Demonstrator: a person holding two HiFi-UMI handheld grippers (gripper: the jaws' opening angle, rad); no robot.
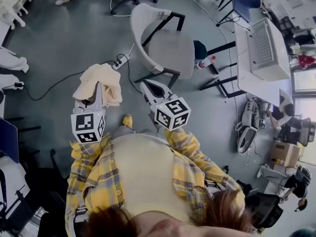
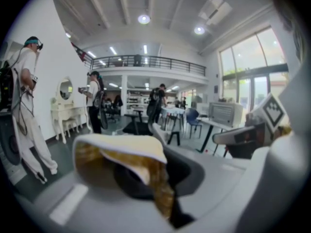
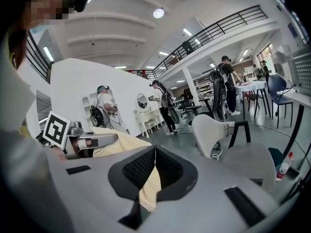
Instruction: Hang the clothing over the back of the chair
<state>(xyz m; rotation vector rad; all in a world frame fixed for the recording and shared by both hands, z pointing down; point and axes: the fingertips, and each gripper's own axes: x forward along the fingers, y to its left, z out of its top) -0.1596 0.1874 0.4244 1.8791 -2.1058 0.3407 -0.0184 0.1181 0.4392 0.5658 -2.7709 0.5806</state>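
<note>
A pale yellow piece of clothing (image 1: 101, 83) hangs bunched from my left gripper (image 1: 97, 97), which is shut on it; in the left gripper view the clothing (image 2: 127, 149) folds over the closed jaws of the left gripper (image 2: 158, 183). My right gripper (image 1: 149, 88) is to its right. In the right gripper view, the right gripper (image 3: 153, 165) is shut on a strip of the same clothing (image 3: 150, 191). The grey-white chair (image 1: 165, 46) stands just ahead of both grippers, its curved back (image 1: 139, 26) on the left side. The chair (image 3: 221, 135) also appears ahead in the right gripper view.
A power strip (image 1: 121, 60) with cables lies on the floor left of the chair. A bottle (image 1: 206, 61) lies by the chair's right side. A white desk (image 1: 247, 68) bearing a white appliance (image 1: 264, 43) stands at the right. Several people (image 3: 163, 106) stand farther off.
</note>
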